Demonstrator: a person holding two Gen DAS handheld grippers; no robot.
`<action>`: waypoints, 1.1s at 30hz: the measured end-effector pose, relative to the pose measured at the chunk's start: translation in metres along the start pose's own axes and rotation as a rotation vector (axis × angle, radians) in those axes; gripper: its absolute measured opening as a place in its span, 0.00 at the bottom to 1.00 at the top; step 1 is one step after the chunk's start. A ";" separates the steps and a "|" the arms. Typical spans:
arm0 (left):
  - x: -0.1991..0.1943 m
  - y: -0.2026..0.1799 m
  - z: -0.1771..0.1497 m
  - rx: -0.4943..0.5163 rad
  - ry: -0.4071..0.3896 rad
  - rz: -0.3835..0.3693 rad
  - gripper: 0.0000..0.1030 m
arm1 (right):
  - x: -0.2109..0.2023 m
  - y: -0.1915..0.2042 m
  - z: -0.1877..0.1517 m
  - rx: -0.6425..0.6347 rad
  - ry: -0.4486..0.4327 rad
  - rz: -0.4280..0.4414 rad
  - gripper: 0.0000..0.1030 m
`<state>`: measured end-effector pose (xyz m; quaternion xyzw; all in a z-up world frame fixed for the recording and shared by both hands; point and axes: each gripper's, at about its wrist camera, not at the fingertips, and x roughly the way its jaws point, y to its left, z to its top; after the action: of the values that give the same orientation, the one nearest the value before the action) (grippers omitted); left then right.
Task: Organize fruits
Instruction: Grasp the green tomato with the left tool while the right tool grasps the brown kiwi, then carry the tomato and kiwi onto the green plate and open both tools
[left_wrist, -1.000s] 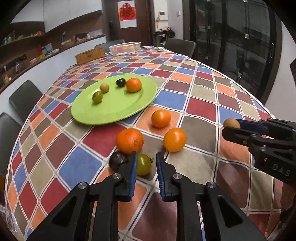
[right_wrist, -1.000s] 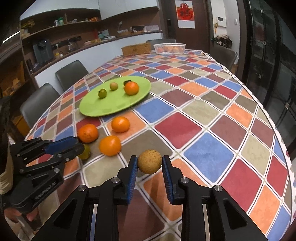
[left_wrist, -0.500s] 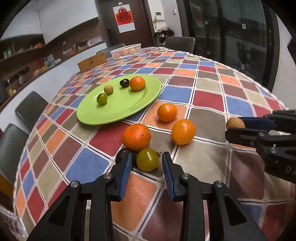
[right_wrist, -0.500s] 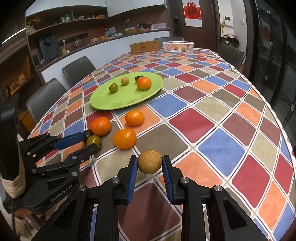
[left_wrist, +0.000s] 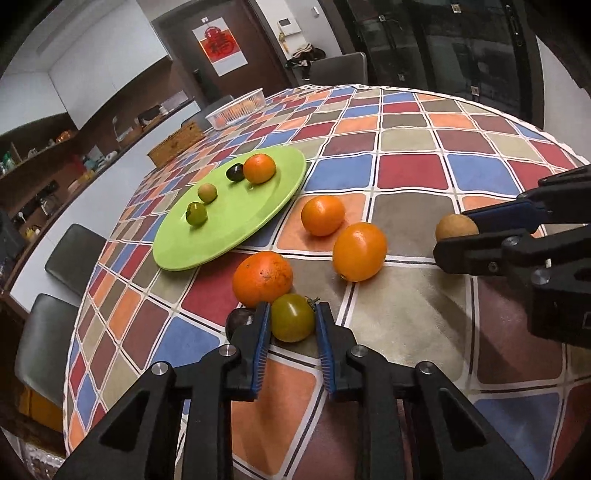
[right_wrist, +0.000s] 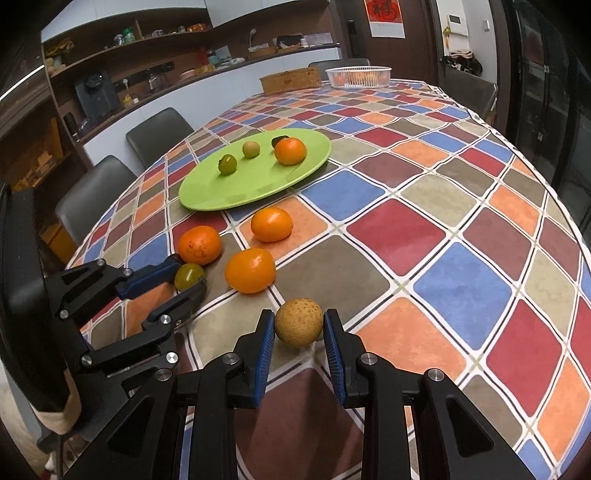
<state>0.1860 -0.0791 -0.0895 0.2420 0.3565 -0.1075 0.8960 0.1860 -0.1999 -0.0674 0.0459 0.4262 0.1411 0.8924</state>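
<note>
My left gripper (left_wrist: 291, 325) has its two pads around a green tomato (left_wrist: 292, 322) on the tablecloth, both pads touching it; it also shows in the right wrist view (right_wrist: 188, 276). A dark plum (left_wrist: 238, 320) lies just left of the left finger. My right gripper (right_wrist: 298, 326) is shut on a brown round fruit (right_wrist: 298, 321), seen also in the left wrist view (left_wrist: 455, 228). Three oranges (left_wrist: 263, 278) (left_wrist: 359, 251) (left_wrist: 322, 215) lie ahead. The green plate (left_wrist: 236, 221) holds an orange, a dark fruit and two small greenish fruits.
A white basket (right_wrist: 359, 76) with fruit and a wooden box (right_wrist: 291, 82) stand at the table's far end. Chairs (right_wrist: 158, 130) line the left side. A counter with shelves runs behind them.
My left gripper moved forward and its fingers now enclose the green tomato. My right gripper kept hold of the brown fruit, and its view shifted slightly.
</note>
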 end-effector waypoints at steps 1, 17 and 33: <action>0.000 0.001 0.000 -0.005 -0.002 -0.006 0.24 | 0.000 0.000 0.000 0.000 0.001 0.002 0.28; -0.037 0.052 0.009 -0.286 -0.091 -0.189 0.23 | -0.020 0.018 0.017 -0.049 -0.064 0.028 0.28; -0.019 0.111 0.041 -0.333 -0.147 -0.195 0.23 | 0.005 0.046 0.090 -0.117 -0.100 0.098 0.27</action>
<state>0.2362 -0.0043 -0.0111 0.0462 0.3249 -0.1508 0.9325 0.2485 -0.1506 -0.0051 0.0217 0.3692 0.2068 0.9058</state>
